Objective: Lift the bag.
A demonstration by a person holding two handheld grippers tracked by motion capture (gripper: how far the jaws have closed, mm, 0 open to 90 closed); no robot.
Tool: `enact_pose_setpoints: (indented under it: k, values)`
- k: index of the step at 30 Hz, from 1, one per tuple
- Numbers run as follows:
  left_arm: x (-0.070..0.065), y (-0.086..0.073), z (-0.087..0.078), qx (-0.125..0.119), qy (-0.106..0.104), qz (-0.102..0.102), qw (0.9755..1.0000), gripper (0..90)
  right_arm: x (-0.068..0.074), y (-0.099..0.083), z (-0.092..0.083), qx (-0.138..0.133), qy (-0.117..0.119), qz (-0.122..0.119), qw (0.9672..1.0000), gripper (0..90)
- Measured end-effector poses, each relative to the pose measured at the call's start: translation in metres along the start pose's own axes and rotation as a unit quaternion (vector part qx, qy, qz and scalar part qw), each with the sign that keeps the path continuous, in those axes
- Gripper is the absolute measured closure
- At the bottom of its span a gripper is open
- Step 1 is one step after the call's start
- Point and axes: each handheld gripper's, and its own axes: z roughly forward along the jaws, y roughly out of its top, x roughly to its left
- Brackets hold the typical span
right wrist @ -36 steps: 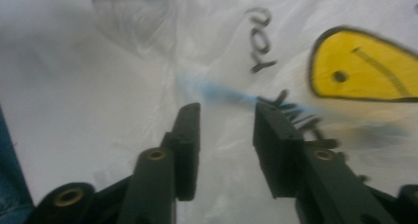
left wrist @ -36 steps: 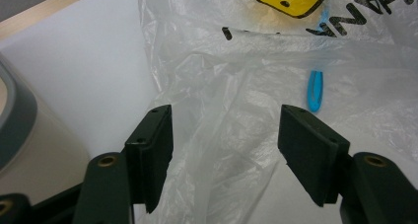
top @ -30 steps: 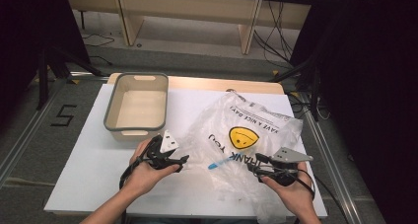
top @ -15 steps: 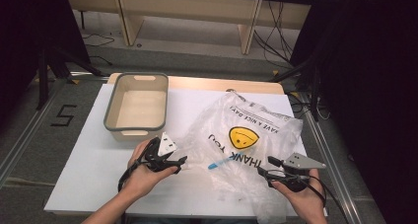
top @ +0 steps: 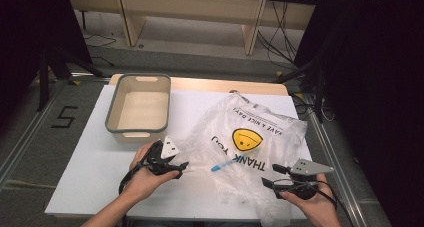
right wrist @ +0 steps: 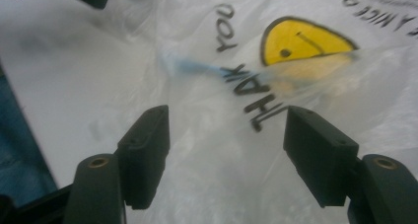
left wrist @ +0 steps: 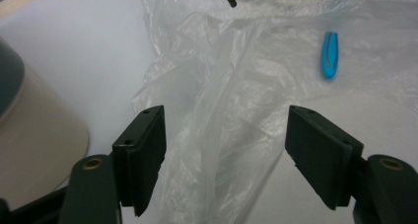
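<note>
A clear plastic bag [top: 250,137] printed with a yellow smiley and "THANK YOU" lies crumpled on the white table [top: 85,177]. A small blue object [top: 218,167] shows through the plastic. My left gripper [top: 181,167] sits at the bag's left edge. Its jaws have just been opening and stand wide, and loose folds of the bag [left wrist: 231,110] lie between them unpinched [left wrist: 224,155]. My right gripper [top: 270,178] is at the bag's near right corner. Its jaws have also just been opening, and they stand apart [right wrist: 226,150] over the bag [right wrist: 305,86] without pressing it.
A beige bin with a grey rim [top: 112,118] stands at the back left of the table, just beyond my left hand. The table's near edge runs close under both hands. Black curtains and wooden furniture stand past the far edge.
My right gripper has slid a little to the right and toward me, and its jaws have spread wider. The left hand has stayed in place.
</note>
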Motion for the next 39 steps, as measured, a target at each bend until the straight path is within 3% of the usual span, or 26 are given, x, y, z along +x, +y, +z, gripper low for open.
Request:
enact_pose_setpoints:
  k: [7, 11, 15, 20, 26, 29, 33, 39]
  values:
    - [-0.001, -0.005, 0.001, 0.025, -0.008, 0.000, 0.9997, 28.4, 0.007, -0.011, 0.001, 0.050, 0.057, -0.024, 0.9968, 30.0]
    - [-0.003, -0.007, 0.005, 0.043, -0.018, 0.004, 0.9989, 26.6, 0.011, -0.016, 0.004, 0.100, 0.084, -0.050, 0.9902, 26.7]
    - [-0.002, -0.010, 0.011, 0.057, -0.024, 0.003, 0.9981, 26.2, 0.015, -0.020, 0.009, 0.131, 0.098, -0.064, 0.9845, 25.5]
    - [-0.001, -0.009, 0.016, 0.061, -0.020, 0.002, 0.9979, 28.1, 0.015, -0.024, 0.015, 0.154, 0.084, -0.075, 0.9816, 25.4]
    - [0.005, -0.013, 0.024, 0.088, -0.018, -0.009, 0.9959, 36.7, 0.012, -0.030, 0.016, 0.176, 0.065, -0.072, 0.9796, 27.0]
    - [0.007, -0.014, 0.024, 0.089, -0.032, -0.019, 0.9953, 42.2, 0.011, -0.032, 0.017, 0.189, 0.055, -0.081, 0.9771, 30.8]
    - [0.006, -0.013, 0.024, 0.095, -0.047, -0.024, 0.9940, 50.8, 0.010, -0.032, 0.016, 0.190, 0.049, -0.084, 0.9770, 37.5]
    - [0.004, -0.010, 0.024, 0.107, -0.053, -0.025, 0.9925, 61.8, 0.009, -0.031, 0.017, 0.195, 0.035, -0.084, 0.9767, 45.7]
